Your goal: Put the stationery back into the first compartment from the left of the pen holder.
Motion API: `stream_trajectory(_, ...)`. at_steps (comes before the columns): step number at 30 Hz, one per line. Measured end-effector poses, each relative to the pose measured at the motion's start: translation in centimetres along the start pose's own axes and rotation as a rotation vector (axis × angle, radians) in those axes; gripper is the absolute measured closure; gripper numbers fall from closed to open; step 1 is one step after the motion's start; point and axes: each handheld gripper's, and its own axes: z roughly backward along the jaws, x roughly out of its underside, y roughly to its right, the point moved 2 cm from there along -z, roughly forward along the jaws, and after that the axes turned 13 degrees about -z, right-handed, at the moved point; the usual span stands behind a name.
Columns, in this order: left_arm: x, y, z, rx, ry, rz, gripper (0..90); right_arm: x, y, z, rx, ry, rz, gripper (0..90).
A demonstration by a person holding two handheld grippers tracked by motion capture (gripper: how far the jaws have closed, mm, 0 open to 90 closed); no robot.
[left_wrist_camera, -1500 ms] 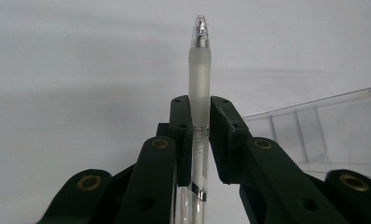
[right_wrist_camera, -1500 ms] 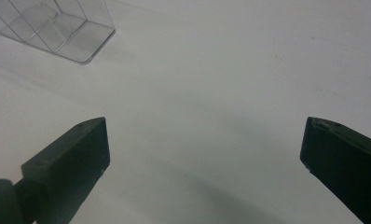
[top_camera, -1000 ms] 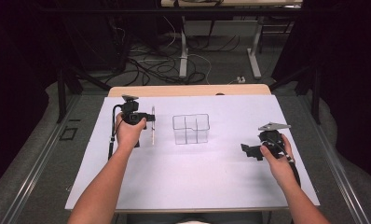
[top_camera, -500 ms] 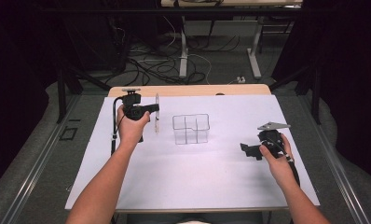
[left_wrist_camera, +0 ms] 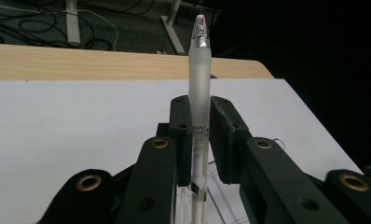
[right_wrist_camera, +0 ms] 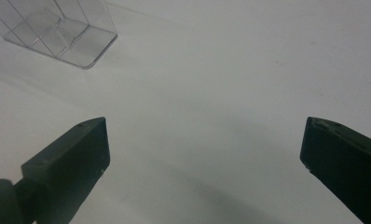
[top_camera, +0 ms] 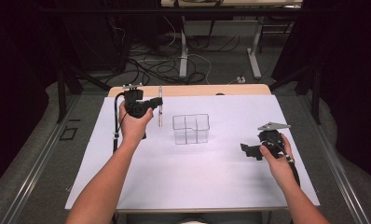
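A frosted white pen (left_wrist_camera: 199, 84) stands upright between the jaws of my left gripper (left_wrist_camera: 200, 122), which is shut on its barrel. In the high view the left gripper (top_camera: 156, 103) is held above the table's back left with the pen (top_camera: 160, 107) hanging beside it, left of a clear divided holder (top_camera: 190, 129). My right gripper (top_camera: 247, 150) rests low at the right of the table. Its jaws stand wide open (right_wrist_camera: 202, 154) over bare white paper with nothing between them. The clear holder (right_wrist_camera: 58, 30) lies at the upper left of the right gripper view.
A white sheet (top_camera: 193, 177) covers the wooden table (top_camera: 197, 90), whose edge shows along the back. Beyond it the floor holds cables and metal desk legs (top_camera: 183, 51). A black cable (top_camera: 114, 121) trails down from the left gripper.
My left gripper has risen and moved toward the back of the table with the pen in it. The right gripper has stayed where it was.
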Motion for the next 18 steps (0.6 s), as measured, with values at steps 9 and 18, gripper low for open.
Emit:
stream_trajectory(9,-0.8,1.2,-0.6,0.018,0.018,-0.019,79.9,0.0,0.1,0.0,-0.001,0.002,0.0,1.3)
stream_trajectory(18,-1.2,2.2,-1.7,0.028,0.031,-0.029,79.9,0.0,0.2,0.1,0.001,0.0,-0.004,1.3)
